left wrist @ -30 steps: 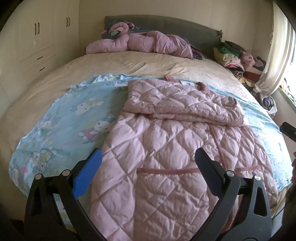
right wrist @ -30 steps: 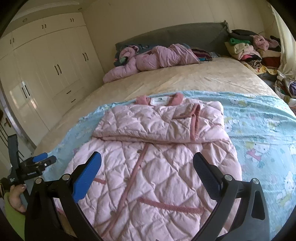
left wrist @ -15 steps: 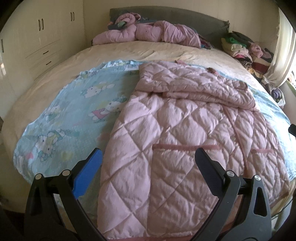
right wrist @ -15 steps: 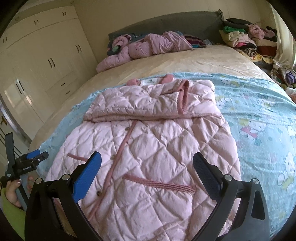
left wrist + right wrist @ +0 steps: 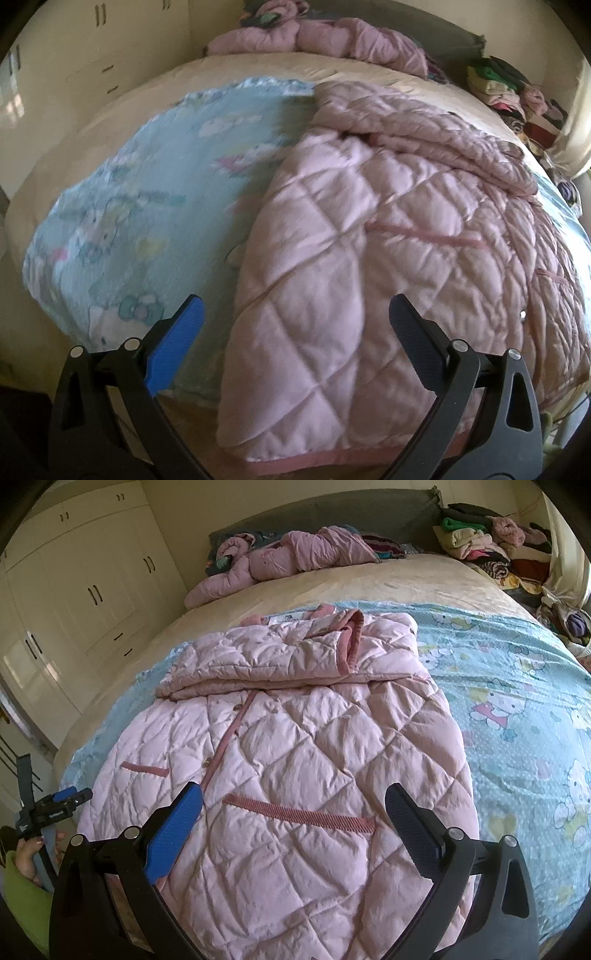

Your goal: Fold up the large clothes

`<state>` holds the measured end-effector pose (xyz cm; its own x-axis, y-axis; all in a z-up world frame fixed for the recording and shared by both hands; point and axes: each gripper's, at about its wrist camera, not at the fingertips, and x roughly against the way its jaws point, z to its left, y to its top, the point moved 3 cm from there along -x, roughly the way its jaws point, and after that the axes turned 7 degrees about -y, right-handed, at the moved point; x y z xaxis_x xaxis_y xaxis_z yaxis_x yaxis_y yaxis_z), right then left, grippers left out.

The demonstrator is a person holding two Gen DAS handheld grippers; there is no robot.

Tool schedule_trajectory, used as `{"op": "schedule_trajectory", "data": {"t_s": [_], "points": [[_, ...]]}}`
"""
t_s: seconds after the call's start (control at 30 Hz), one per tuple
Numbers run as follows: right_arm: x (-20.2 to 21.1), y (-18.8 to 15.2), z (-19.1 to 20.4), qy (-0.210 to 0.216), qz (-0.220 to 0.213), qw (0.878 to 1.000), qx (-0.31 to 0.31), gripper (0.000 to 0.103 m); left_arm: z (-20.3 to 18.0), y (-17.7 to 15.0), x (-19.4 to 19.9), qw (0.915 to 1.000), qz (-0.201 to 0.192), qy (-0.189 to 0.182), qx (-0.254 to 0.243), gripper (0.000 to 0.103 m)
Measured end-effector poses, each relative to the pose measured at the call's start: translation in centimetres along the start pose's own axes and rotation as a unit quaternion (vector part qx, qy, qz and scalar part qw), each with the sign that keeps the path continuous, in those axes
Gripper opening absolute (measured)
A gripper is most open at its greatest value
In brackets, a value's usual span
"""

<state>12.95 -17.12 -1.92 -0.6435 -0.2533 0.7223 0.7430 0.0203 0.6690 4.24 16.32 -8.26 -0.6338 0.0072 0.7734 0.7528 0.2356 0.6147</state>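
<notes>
Left wrist view is showing me the left claw (image 5: 295, 314) spread wide with nothing between its fingers, hovering over the near hem corner of the pink quilted coat (image 5: 388, 229). One finger is carrying a blue ribbed pad (image 5: 173, 347); the other is dark and stippled. I am seeing puffy fabric stitched in a diamond grid, with a darker corded band running along the bottom hem (image 5: 314, 458) and a thin ribbed pocket welt (image 5: 424, 232) across the body. This picture is blurring on its left half.

From the right wrist view, the right claw (image 5: 293, 801) is likewise hanging released, its fingers apart above the lower half of the coat (image 5: 295, 738) and touching nothing. The coat is lying front-up on a light blue cartoon-print sheet (image 5: 517, 709), which is covering the near part of a beige bed (image 5: 369, 579). Its sleeves are lying folded across the chest, forming a thick padded band, and a corduroy-like cuff (image 5: 351, 642) is showing at the fold. A trimmed button placket (image 5: 229, 734) is running down the middle.

At the left edge of the right wrist view, a hand (image 5: 29, 853) in a green sleeve (image 5: 22, 908) is gripping the left claw's handle. Another pink padded garment (image 5: 280, 557) is lying crumpled by the grey headboard (image 5: 332, 513), and a heap of mixed clothes (image 5: 487, 546) is sitting at the far right corner. Cream wardrobe doors (image 5: 81, 590) are lining the left wall.
</notes>
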Motion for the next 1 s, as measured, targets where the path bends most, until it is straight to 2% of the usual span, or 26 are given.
{"op": "schedule_trajectory", "data": {"t_s": [0.13, 0.3, 0.47, 0.53, 0.6, 0.7, 0.9, 1.0], "points": [[0.0, -0.5, -0.2, 0.004, 0.006, 1.000, -0.004, 0.099, 1.9, -1.4, -0.3, 0.9997, 0.013, -0.006, 0.021, 0.094], [-0.1, -1.3, -0.8, -0.001, 0.016, 1.000, -0.009, 0.099, 3.5, -3.2, -0.8, 0.9970, 0.027, -0.051, 0.051, 0.094], [-0.1, -2.4, -1.9, -0.010, 0.025, 1.000, -0.016, 0.099, 3.8, -4.8, -0.9, 0.9925, 0.030, -0.102, 0.061, 0.092], [-0.1, -2.8, -2.5, -0.013, 0.029, 0.999, -0.020, 0.099, 3.5, -5.2, -1.1, 0.9904, 0.032, -0.119, 0.063, 0.079], [0.1, -3.2, -3.1, -0.014, 0.030, 0.999, -0.026, 0.099, 3.2, -5.8, -1.5, 0.9883, 0.035, -0.132, 0.068, 0.075], [0.4, -3.9, -4.1, -0.004, 0.036, 0.998, -0.042, 0.099, 2.9, -6.3, -1.6, 0.9888, 0.029, -0.129, 0.069, 0.069], [1.3, -5.7, -6.2, -0.025, 0.055, 0.997, -0.044, 0.099, 2.0, -6.0, -0.9, 0.9863, 0.015, -0.148, 0.073, 0.031], [1.7, -6.9, -7.4, -0.036, 0.066, 0.996, -0.045, 0.099, 0.9, -5.6, -0.2, 0.9894, 0.003, -0.136, 0.050, 0.020]]}}
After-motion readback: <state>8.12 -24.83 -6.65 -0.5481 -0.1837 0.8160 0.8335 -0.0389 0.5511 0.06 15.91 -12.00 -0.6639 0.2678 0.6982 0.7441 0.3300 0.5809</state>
